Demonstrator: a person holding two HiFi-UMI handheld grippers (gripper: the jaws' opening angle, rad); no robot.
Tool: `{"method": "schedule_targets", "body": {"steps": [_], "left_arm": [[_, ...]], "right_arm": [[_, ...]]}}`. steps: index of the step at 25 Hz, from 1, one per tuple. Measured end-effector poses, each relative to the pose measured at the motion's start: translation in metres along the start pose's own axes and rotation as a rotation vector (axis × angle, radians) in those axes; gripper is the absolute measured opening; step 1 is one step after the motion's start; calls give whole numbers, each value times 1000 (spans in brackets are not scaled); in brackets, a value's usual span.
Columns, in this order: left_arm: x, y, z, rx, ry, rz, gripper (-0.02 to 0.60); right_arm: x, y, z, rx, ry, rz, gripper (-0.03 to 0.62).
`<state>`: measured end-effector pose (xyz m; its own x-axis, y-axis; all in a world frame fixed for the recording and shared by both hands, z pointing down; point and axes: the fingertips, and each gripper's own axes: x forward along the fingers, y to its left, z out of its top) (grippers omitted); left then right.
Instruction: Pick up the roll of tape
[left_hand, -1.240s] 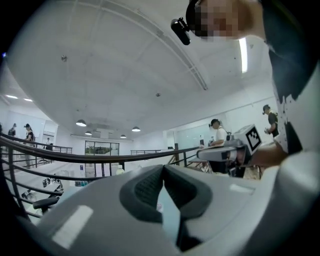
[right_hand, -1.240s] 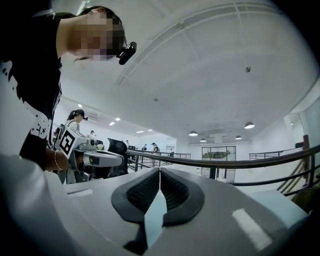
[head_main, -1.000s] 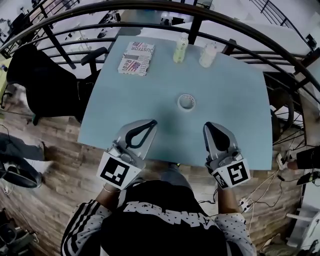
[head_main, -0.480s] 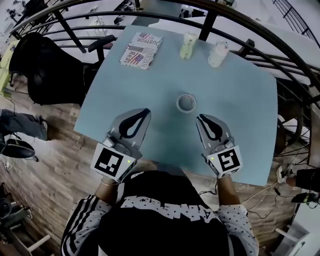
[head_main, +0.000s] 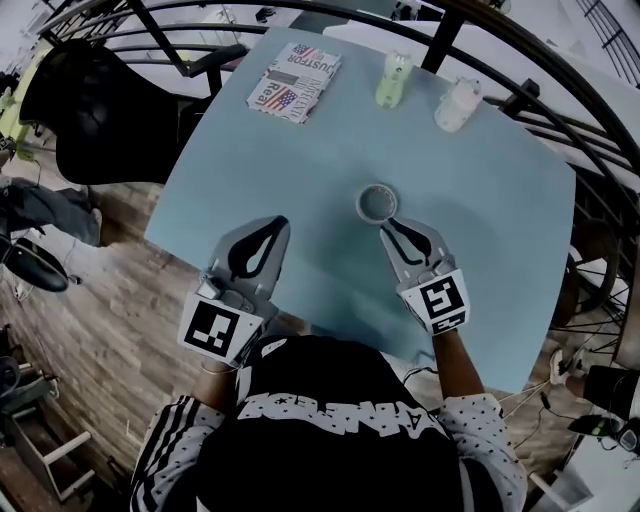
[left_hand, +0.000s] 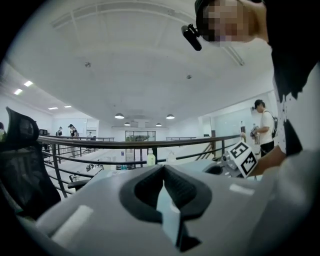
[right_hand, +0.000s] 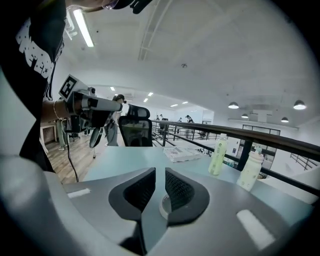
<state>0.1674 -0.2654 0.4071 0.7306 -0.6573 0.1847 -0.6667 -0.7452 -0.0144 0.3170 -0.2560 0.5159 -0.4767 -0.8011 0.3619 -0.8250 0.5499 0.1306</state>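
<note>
The roll of tape, a small pale ring, lies flat in the middle of the light blue table. My right gripper points at it from the near side, its tips just short of the roll. Its jaws have just been opening, and nothing is between them. In the right gripper view the tape shows through the gap below my right gripper. My left gripper hovers left of the roll, well apart from it. In its own view my left gripper has its tips touching and holds nothing.
Two pale bottles stand at the table's far edge, and a printed paper lies at the far left corner. A black railing curves behind the table. A black chair stands to the left.
My right gripper has moved forward and down to the tape and its jaws have parted. My left gripper has moved forward a little and stays shut.
</note>
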Motion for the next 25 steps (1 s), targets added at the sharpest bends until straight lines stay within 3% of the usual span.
{"method": "schedule_targets", "body": {"steps": [14,25], "left_arm": [[0,16,-19,-25,50,115,0],[-12,23,-37,-45,101,169,0]], "right_arm": [[59,5,-66,-140,180,140,112],[90,4,-115,-253,330,175,133]]}}
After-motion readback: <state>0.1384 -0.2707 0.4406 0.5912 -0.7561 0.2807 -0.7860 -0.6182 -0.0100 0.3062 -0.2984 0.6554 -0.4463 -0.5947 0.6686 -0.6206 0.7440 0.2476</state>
